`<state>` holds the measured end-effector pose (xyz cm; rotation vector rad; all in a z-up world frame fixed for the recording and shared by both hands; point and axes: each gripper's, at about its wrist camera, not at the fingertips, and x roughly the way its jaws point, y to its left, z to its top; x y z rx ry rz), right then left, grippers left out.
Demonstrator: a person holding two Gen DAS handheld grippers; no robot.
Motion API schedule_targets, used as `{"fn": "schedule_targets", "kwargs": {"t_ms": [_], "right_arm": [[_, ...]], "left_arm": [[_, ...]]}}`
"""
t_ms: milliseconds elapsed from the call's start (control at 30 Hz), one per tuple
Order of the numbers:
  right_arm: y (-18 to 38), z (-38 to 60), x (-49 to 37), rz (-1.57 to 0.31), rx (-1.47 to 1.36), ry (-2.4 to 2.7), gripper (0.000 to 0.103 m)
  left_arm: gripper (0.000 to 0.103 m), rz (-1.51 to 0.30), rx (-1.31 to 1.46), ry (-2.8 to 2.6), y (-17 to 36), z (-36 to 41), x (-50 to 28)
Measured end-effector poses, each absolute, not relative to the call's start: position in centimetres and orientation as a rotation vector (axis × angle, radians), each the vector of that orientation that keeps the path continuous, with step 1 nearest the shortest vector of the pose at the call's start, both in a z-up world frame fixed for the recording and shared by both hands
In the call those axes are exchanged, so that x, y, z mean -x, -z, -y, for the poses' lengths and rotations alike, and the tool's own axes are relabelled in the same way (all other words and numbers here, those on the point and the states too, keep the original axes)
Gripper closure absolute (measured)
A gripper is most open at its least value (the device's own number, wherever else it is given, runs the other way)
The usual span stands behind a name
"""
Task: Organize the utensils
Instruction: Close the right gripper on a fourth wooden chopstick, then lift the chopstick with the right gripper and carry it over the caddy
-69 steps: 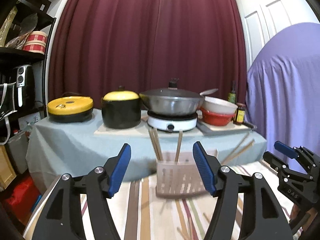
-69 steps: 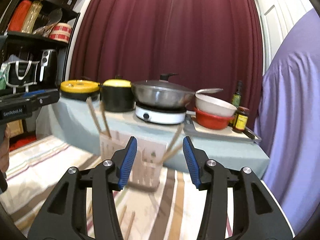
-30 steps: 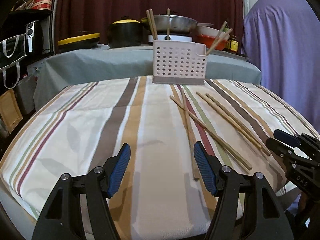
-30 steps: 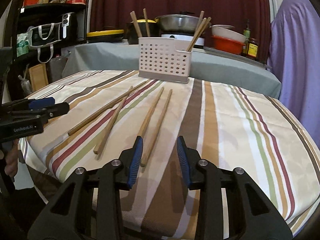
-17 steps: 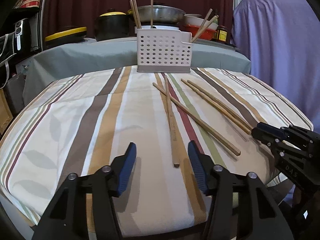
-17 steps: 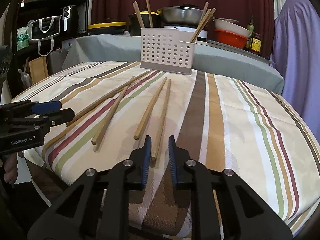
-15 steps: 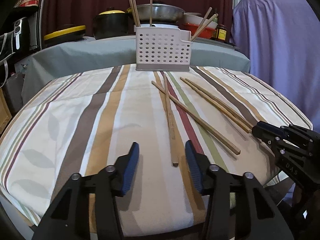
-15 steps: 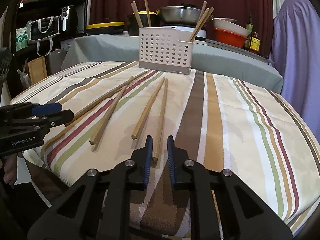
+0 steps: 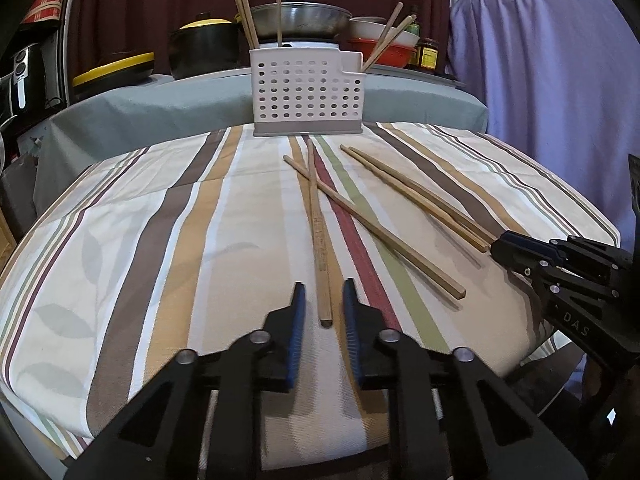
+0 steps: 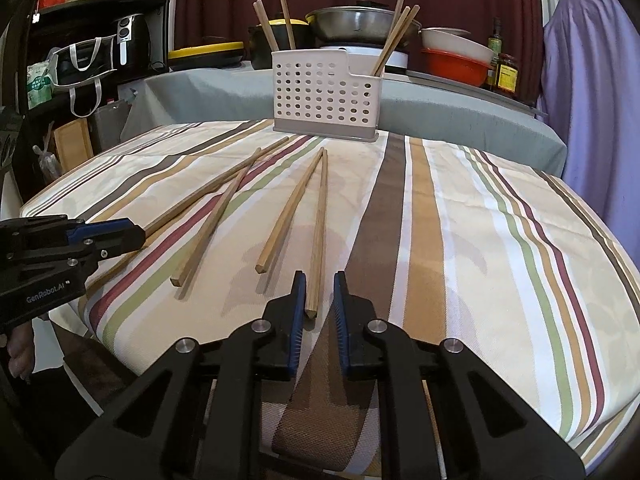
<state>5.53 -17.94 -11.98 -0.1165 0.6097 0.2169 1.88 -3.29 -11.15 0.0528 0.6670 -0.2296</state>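
Observation:
Several wooden chopsticks lie on the striped tablecloth (image 9: 192,216) in front of a white perforated utensil holder (image 9: 306,92), which holds several more upright. In the left wrist view my left gripper (image 9: 323,300) is narrowly open with one chopstick's (image 9: 318,232) near end between its blue pads, not pinched. In the right wrist view my right gripper (image 10: 320,292) is narrowly open around the near end of another chopstick (image 10: 319,224). The holder shows there too (image 10: 326,94). Each gripper appears in the other's view: the right gripper (image 9: 504,246), the left gripper (image 10: 128,234).
Behind the table a grey-covered counter (image 9: 160,104) carries a black pot with yellow lid (image 9: 204,46), a wok on a burner (image 9: 304,20), bowls and bottles. A purple-draped shape (image 9: 540,80) stands at right. Dark shelves (image 10: 88,40) stand at left.
Both grippers came down from looking at the counter to the table's near edge. Their jaws narrowed and each moved forward around the near end of a chopstick.

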Motion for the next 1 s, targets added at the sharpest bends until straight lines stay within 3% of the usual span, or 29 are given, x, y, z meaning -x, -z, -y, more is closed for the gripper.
{"fn": "schedule_targets", "kwargs": {"t_ms": [100,500,1000], "right_arm": [[12.0,18.0,-5.5,-0.611,0.117,-0.218,0.094],[11.1,18.2,-5.0,-0.573,0.119,-0.198,0.097],[6.1,18.8,-3.6,-0.426,0.148,-0.140,0.097]], "left_arm": [[0.096,-0.670,-0.045,0.230,11.1,3.1,-1.9],[0.096,-0.622,-0.035,0.217,10.2,2.9,-1.6],[0.096,-0.444,-0.020,0.210,4.4,2.1,-0.9]]}}
